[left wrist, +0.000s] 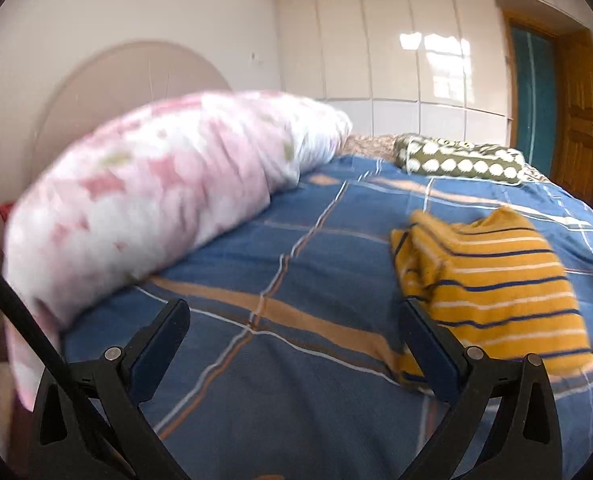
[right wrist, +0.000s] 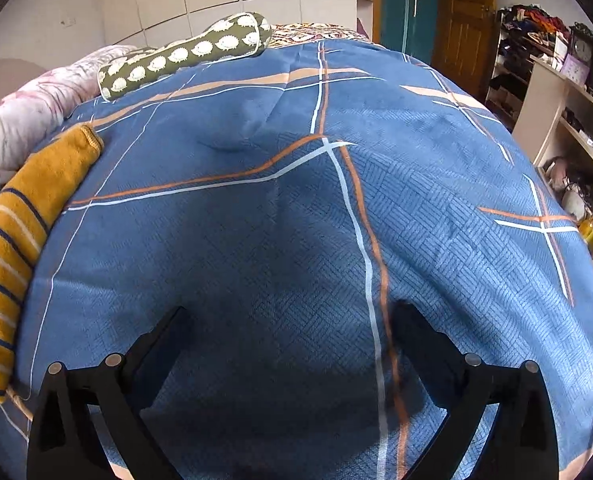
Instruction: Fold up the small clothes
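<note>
Both pairs of fingers stand wide apart with nothing between them: the left gripper [left wrist: 292,312] points low over the blue checked bedcover [left wrist: 256,280], and the right gripper [right wrist: 292,316] looks down on a bare part of the same cover, its own shadow lying under it. The task's thing, a mustard striped garment [left wrist: 492,280], lies on the cover just to the right of the left gripper's right finger [left wrist: 428,340] and at the far left edge of the right wrist view, already bunched into a rough packet with one plain cuff or hem sticking out toward the far side. I judge that the step in hand is either to finish this packet or to go for a next piece (no other small garment shows on the bed). To do it well, each gripper should take an edge of the cloth, not its middle, pinch only one layer, and lay it over flat so that the stripes stay parallel. Counted: one striped garment, one pink flowered quilt [left wrist: 156,200] rolled along the left, one green bolster with white spots [left wrist: 460,162] at the far end, one cover, two grippers.
</note>
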A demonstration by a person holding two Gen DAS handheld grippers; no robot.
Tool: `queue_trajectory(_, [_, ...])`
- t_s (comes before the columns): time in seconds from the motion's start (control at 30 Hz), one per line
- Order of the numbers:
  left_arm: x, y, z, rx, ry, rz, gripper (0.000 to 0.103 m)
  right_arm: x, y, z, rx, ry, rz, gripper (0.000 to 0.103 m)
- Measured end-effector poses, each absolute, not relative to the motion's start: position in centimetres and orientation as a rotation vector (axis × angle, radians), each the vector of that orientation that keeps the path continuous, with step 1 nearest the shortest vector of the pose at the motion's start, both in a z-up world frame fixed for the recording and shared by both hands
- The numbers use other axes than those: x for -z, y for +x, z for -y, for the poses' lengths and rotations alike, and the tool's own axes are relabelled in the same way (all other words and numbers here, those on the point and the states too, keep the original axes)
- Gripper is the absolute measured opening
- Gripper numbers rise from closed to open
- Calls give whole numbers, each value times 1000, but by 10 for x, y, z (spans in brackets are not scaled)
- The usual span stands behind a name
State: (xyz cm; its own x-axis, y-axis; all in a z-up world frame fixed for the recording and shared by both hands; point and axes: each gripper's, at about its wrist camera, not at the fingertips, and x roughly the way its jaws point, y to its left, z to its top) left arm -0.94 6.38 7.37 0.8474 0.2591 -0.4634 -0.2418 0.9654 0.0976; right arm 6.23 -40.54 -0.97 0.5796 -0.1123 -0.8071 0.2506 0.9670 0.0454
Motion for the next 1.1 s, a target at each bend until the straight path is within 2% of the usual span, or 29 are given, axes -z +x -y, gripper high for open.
queue_trajectory(0.13, [-97,-36,-55,-223,34,-474,103,10,63,404,218,164,-929,103])
queue_trajectory(0.33, [-110,-60,-41,-125,-33,-565,103,10,54,404,242,181,-919,103])
queue_trajectory(0.8, [-91,-73,22,-27,117,-698,103,9,48,405,244,206,-894,103])
queue_trajectory(1.1, [-81,-67,21,-24,133,-746,103,9,49,405,248,196,-896,103])
